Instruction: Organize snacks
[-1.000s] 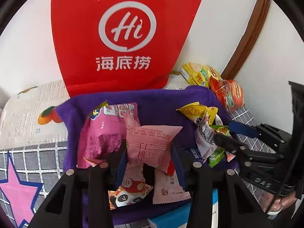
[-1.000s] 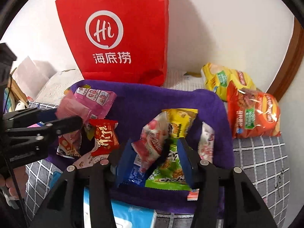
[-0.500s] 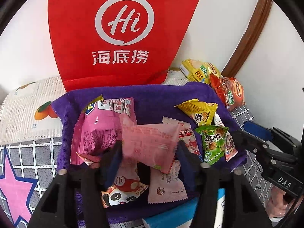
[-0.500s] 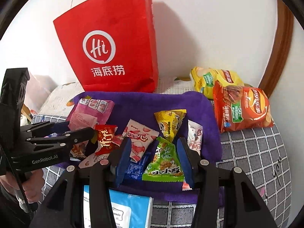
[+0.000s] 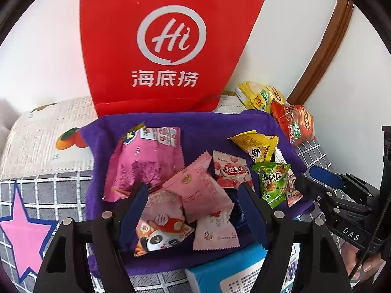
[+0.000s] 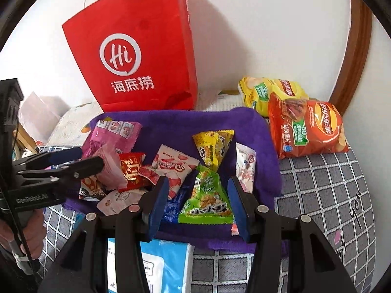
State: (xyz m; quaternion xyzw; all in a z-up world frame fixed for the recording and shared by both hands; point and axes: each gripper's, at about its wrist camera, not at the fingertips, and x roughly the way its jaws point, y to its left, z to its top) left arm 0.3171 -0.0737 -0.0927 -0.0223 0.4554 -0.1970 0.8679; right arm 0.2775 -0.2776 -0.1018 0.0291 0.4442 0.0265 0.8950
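Between my left jaws (image 5: pixel 195 210), spread wide and gripping nothing, lies the pale pink packet (image 5: pixel 198 190), loose on the snack heap. My right jaws (image 6: pixel 198 201) are likewise spread, straddling the green packet (image 6: pixel 206 200) without contact. All small snacks sit on the purple towel (image 5: pixel 195 127), presumably gathered there for sorting. The red bag (image 6: pixel 136 48) stands beyond both jaws, a likely destination.

A red paper bag (image 6: pixel 136 53) with a white "Hi" logo stands upright at the back edge of the purple towel (image 6: pixel 176 124), against the white wall (image 6: pixel 268 24). The towel lies on a grey checked cloth (image 6: pixel 325 188). A blue-and-white tissue pack (image 6: pixel 166 266) lies at the towel's front edge. A brown wooden frame (image 5: pixel 325 46) runs up the wall at the right.
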